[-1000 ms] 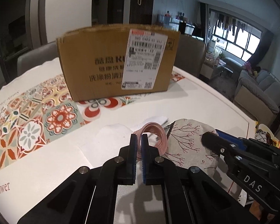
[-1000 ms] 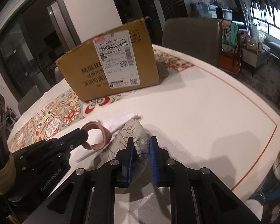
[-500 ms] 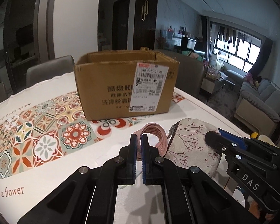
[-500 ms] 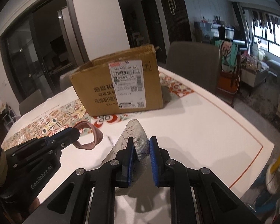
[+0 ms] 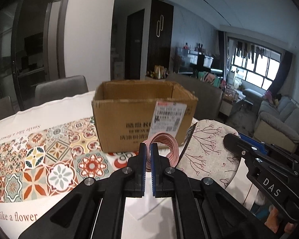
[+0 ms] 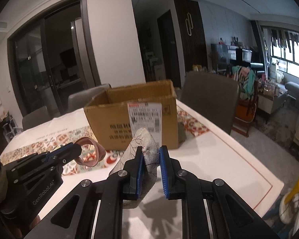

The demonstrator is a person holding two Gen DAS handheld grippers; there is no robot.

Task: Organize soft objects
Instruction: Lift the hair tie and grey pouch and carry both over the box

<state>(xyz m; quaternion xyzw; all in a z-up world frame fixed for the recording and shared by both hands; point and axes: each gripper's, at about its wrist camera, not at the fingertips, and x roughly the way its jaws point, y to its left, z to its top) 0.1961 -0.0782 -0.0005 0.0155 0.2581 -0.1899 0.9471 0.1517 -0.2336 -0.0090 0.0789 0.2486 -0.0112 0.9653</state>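
Both grippers are now higher than one second ago: the box [image 5: 143, 119] then showed only its front, and now its open top is visible.

From the left wrist view, the left gripper [image 5: 148, 149] has its fingers almost together, pinching a pink coil [image 5: 167, 145] of band that hangs in the air before the box. To the right of it the pouch [image 5: 207, 151], beige with a branch print, also hangs above the table [image 5: 49, 107], with the right gripper [image 5: 232, 140] at its right edge. A tiled runner [image 5: 39, 163] lies on the table to the left of the box.

From the right wrist view, the right gripper [image 6: 151, 155] has narrow fingers closed on the pouch [image 6: 145, 139], which stands up between them and droops down on the left. The left gripper [image 6: 74, 149] is at the left with the coil [image 6: 91, 153]. The box [image 6: 133, 117] stands behind both, on the table [image 6: 219, 159].
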